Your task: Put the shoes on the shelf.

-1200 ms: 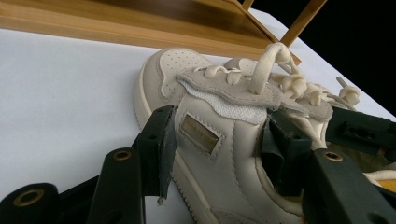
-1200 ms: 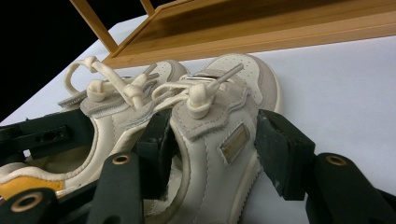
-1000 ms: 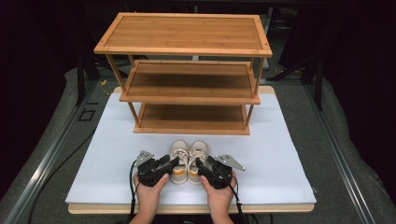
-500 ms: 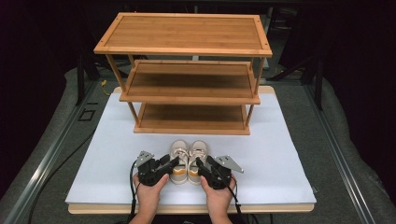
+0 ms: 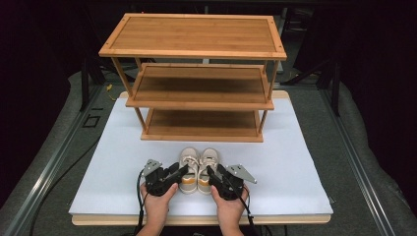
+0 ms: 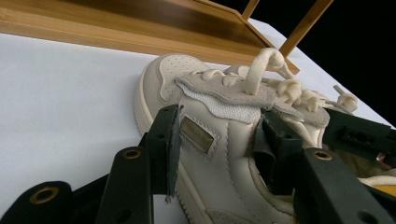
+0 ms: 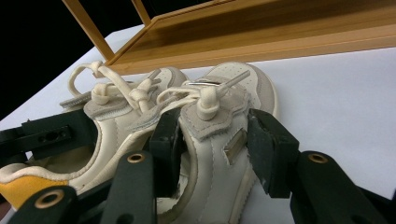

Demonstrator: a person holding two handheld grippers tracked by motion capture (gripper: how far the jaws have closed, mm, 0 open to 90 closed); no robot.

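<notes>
jaws closer around cream shoes [image 5: 198, 167]

The left claw [image 6: 217, 140] straddled the side wall of a cream shoe [image 6: 224, 154], its jaws having just been closing, one outside, one inside the collar. Beyond lay the white worktop [image 6: 60, 93] and a wooden shelf [image 6: 140, 28].

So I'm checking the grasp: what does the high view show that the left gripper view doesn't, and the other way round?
High view: the whole three-tier wooden rack, top shelf included. Left gripper view: the left gripper fingers, just closing, straddling the cream lace-up left shoe's side wall, one outside, one inside the opening, beside its small metal tag; contact unclear. Both: that shoe, the rack's bottom shelf, the white board.
</notes>
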